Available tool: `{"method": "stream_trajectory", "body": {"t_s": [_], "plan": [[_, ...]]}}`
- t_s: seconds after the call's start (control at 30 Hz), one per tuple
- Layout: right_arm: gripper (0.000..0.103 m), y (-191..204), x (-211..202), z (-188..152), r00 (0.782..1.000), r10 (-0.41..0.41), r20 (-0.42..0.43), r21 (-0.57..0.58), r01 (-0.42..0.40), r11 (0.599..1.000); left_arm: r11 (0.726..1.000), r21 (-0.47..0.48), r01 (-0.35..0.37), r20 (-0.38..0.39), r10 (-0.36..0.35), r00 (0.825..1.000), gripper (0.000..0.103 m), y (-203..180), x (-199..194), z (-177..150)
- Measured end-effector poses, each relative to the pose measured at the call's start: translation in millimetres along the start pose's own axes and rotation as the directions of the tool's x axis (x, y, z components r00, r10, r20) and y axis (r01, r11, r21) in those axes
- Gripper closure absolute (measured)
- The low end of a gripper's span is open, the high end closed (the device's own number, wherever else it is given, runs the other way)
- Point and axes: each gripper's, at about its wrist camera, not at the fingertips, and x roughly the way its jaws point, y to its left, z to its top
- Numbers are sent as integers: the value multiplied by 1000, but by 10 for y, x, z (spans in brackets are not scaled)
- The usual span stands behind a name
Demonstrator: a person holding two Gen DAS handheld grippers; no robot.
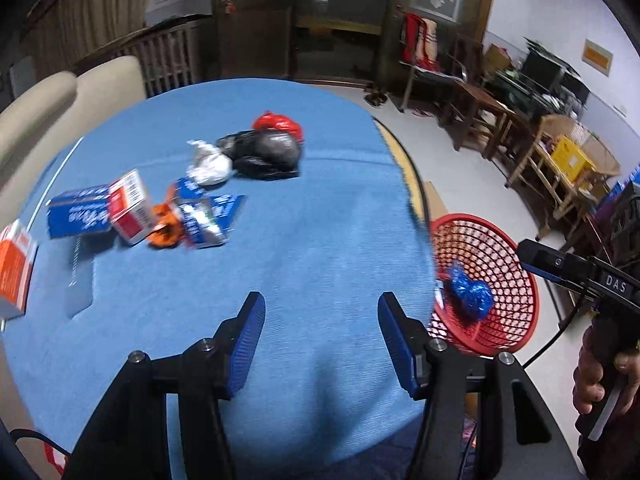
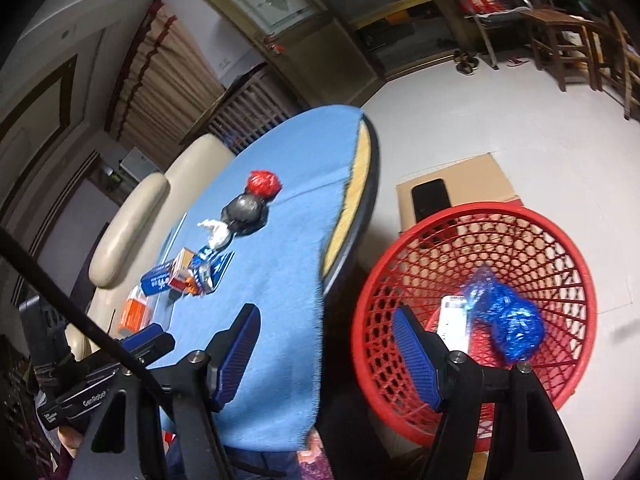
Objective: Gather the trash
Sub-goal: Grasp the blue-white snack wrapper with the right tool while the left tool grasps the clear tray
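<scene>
Trash pile point(image 1: 188, 204) mid blue tablecloth point(image 1: 280, 248): boxes, wrappers, white wad, black bag point(image 1: 264, 152), red bag point(image 1: 276, 122). Blue crumpled bag point(image 2: 512, 328) and a white packet already in red basket point(image 2: 400, 280) on floor beside table. Left gripper point(image 1: 322, 334) jaws apart, empty, over cloth. Right gripper point(image 2: 326, 350) jaws apart, empty, straddling table edge and basket rim.

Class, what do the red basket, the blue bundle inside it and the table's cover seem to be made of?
Red basket: likely moulded plastic, going by its open lattice and glossy rim. Blue bundle: probably thin plastic film, crinkled and shiny. Table cover: looks like woven or knitted cloth, matt, with a fine ribbed texture and a frayed edge.
</scene>
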Motion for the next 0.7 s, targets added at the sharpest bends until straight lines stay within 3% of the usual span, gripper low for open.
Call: {"method": "stream_trajectory", "body": {"t_s": [0.2,0.33,0.53,0.7], "plan": [[31,293,193,24,999,8,-36,-55,-10,998,994,-92,-54,15,55,998,40,434,-73,-106],[31,548,367,105,998,16,-52,-111,-22,994,976,-187,-108,20,114,993,39,864,-107,-169],[31,1030,738,270,995,49,-92,-200,-66,978,917,-342,-206,20,226,974,39,1600,-191,-203],[31,1511,1188,327,988,60,-142,-283,-99,954,863,-448,-233,-2,260,966,38,2100,-200,-206]]}}
